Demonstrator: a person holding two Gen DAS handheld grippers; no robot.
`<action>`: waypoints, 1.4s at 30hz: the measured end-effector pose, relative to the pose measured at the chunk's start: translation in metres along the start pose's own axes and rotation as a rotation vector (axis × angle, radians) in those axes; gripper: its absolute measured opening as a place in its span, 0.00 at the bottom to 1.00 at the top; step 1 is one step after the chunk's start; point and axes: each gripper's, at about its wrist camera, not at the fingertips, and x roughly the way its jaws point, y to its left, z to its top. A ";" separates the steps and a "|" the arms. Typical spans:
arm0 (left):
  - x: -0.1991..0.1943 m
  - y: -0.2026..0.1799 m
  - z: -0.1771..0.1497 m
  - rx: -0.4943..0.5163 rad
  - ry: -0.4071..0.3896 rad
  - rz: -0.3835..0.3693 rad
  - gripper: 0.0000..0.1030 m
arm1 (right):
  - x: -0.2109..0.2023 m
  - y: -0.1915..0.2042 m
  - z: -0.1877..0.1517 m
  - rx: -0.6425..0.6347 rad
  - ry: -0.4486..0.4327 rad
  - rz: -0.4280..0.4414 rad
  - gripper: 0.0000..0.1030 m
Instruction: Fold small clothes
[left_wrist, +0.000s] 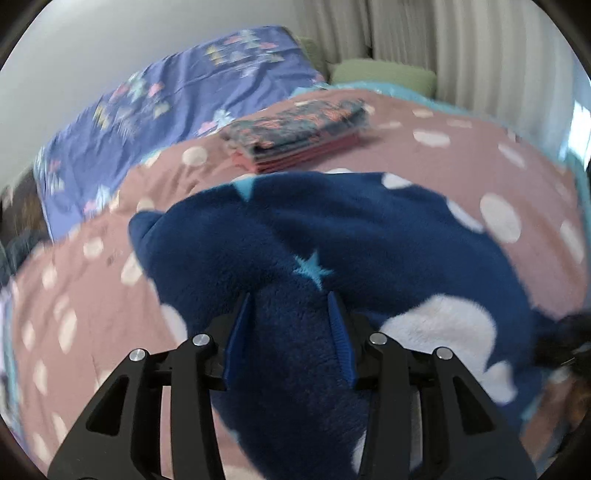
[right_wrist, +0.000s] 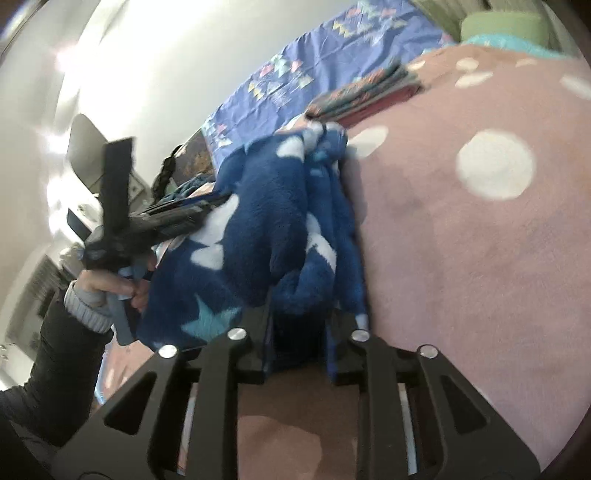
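A dark blue fleece garment (left_wrist: 332, 236) with white clouds and light blue stars lies bunched on the pink spotted blanket (left_wrist: 92, 280). My left gripper (left_wrist: 290, 295) is shut on a thick fold of it, which fills the gap between the blue pads (left_wrist: 236, 339) and runs back under the camera. In the right wrist view the same garment (right_wrist: 258, 221) is heaped to the left. My right gripper (right_wrist: 299, 314) stands at its near edge, jaws apart, with a loose fold lying between them. The left gripper (right_wrist: 122, 225) shows there too, held in a person's hand (right_wrist: 107, 284).
A stack of folded clothes (left_wrist: 295, 136) sits further back on the blanket. Beyond it lie a purple patterned sheet (left_wrist: 177, 92) and a green pillow (left_wrist: 384, 74) against the curtain. To the right, the pink blanket (right_wrist: 480, 240) is bare.
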 end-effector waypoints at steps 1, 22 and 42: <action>0.004 -0.006 0.004 0.024 0.010 0.017 0.41 | -0.008 0.000 0.003 0.000 -0.022 -0.015 0.26; -0.101 0.003 -0.059 -0.124 -0.259 0.138 0.85 | 0.053 0.028 0.010 -0.213 0.028 -0.142 0.28; -0.058 -0.067 -0.109 -0.192 -0.090 0.349 0.93 | 0.050 0.038 0.004 -0.245 0.024 -0.187 0.30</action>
